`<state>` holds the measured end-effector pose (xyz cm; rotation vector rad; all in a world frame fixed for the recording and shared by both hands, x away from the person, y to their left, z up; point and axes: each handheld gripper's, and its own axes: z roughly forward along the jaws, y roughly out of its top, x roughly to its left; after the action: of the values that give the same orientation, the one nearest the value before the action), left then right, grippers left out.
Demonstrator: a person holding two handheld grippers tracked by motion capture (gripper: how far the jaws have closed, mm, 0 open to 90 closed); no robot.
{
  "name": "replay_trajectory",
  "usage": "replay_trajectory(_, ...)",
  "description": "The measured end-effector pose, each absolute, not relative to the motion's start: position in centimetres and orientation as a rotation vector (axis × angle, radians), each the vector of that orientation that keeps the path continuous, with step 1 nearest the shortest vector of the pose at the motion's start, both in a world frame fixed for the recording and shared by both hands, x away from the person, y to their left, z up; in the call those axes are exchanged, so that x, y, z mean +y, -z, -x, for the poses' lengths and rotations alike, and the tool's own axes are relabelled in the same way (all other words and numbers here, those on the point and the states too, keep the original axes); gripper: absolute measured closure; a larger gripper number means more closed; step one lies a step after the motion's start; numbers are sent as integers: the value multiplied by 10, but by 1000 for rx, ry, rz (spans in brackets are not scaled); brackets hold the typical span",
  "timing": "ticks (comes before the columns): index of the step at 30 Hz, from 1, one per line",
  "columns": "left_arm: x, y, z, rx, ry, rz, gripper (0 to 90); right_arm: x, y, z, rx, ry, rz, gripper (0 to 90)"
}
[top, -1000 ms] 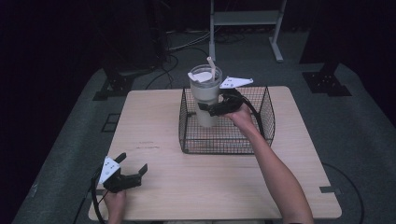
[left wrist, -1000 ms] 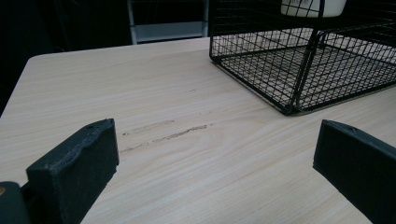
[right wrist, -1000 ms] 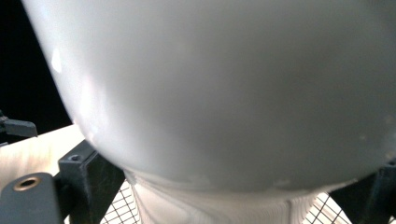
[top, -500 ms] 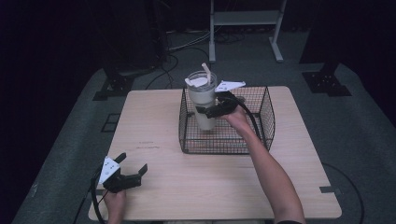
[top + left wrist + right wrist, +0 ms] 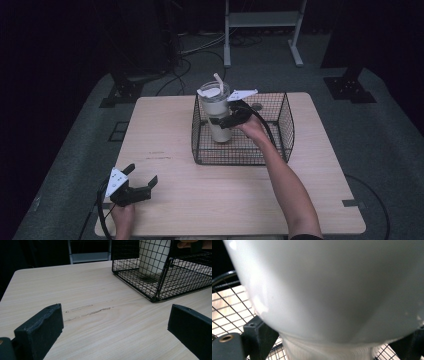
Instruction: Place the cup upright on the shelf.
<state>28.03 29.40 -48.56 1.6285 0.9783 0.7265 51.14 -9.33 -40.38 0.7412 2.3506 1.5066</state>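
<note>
- Since the earlier pictures the cup [image 5: 217, 111] has come down: a second ago it was held high above the wire basket [image 5: 280, 135], its lid well over the rim, and now its base sits low inside the basket, at or just above the floor; contact cannot be told.
- The cup has also moved a little toward the basket's left near part, and the right forearm reaches less far forward than before.
- The left gripper [image 5: 139, 187] lies where it lay before, near the table's [image 5: 175, 130] left front corner.
- The cup stands upright, its long axis vertical, lid and straw [image 5: 218, 81] upward; the straw leans slightly to the left.
- The cup's upper part rises above the basket rim, in the basket's left half.
- The right gripper [image 5: 223, 120] clasps the cup round its middle from the right side, one jaw on each flank; in the right gripper view the white cup wall [image 5: 332, 290] is pressed between the two black jaws.
- The left gripper's jaws are spread wide apart over bare wood with nothing between them; in the left gripper view the basket [image 5: 160, 277] and cup [image 5: 152, 257] stand well ahead.
</note>
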Motion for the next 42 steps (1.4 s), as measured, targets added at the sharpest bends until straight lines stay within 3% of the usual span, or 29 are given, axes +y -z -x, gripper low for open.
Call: replay_trajectory(42,293,486,-281,974,-735,-1640,0,-111,423,-506,2410,-1470,-612,83)
